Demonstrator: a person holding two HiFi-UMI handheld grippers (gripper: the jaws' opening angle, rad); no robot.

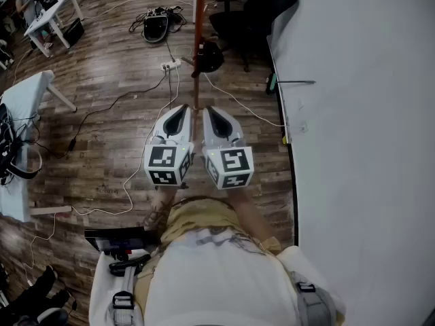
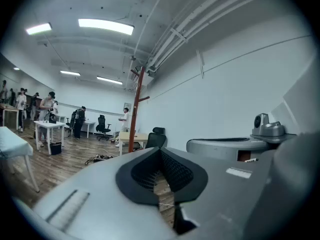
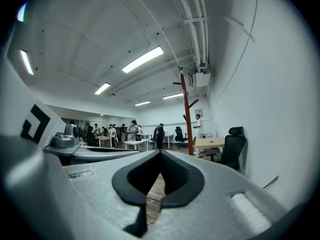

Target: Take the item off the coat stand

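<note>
Now my left gripper (image 1: 182,109) and right gripper (image 1: 208,110) sit side by side, both closed tight and empty, facing the coat stand (image 1: 199,26).

The floor (image 1: 102,66) is showing dark wood planks, worn, with a faint satin sheen along the grain. The coat stand (image 1: 199,19) is looking like reddish-brown stained wood, smooth down its pole. The left tongs (image 1: 182,109) and the right tongs (image 1: 208,110) are wearing smooth, matt grey plastic shells, and black ribbed, rubbery-looking pads (image 2: 175,171) are lining their inner faces. The wall (image 1: 367,128) is reading as flat, matt white. The person's shirt (image 1: 217,277) is creasing like soft pale cloth.
</note>
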